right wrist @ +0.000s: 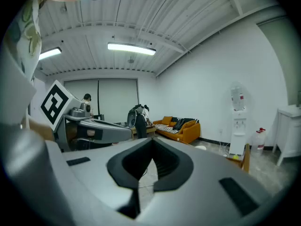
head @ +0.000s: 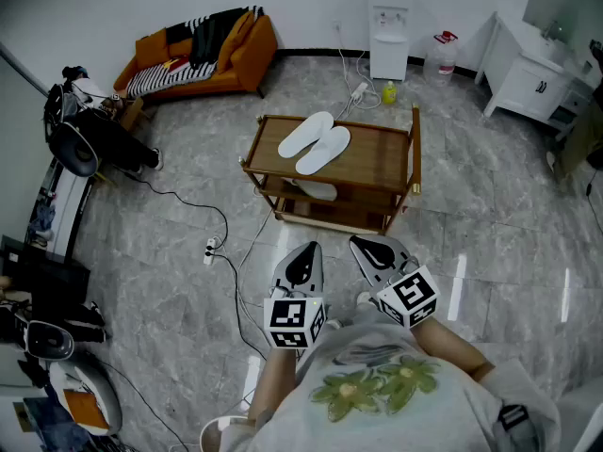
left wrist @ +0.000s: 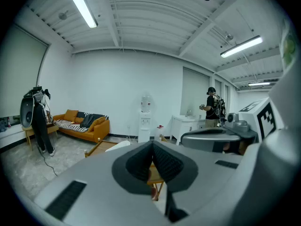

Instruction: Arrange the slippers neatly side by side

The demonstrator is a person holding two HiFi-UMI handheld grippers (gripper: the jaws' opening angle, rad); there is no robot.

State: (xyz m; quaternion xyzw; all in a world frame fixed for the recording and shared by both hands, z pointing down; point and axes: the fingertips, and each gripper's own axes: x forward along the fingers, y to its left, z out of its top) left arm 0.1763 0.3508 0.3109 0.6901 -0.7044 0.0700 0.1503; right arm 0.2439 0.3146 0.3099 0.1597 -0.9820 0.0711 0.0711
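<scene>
Two white slippers [head: 314, 143] lie side by side, toes angled to the upper right, on the top of a low wooden rack [head: 386, 163]. Another white slipper [head: 317, 190] rests on the shelf below. My left gripper [head: 305, 250] and right gripper [head: 364, 245] hover close to my body over the floor, well short of the rack, both shut with nothing in them. In the left gripper view the left gripper [left wrist: 152, 145] has its pads together, and a slipper's white edge [left wrist: 117, 146] shows beyond it. The right gripper view shows the right gripper [right wrist: 152, 142] closed as well.
An orange sofa [head: 203, 55] stands at the back left, a water dispenser [head: 388, 31] and a white cabinet [head: 532, 73] at the back. A power strip with cables [head: 211, 247] lies on the marble floor left of the rack. A standing person [left wrist: 214, 108] is far off.
</scene>
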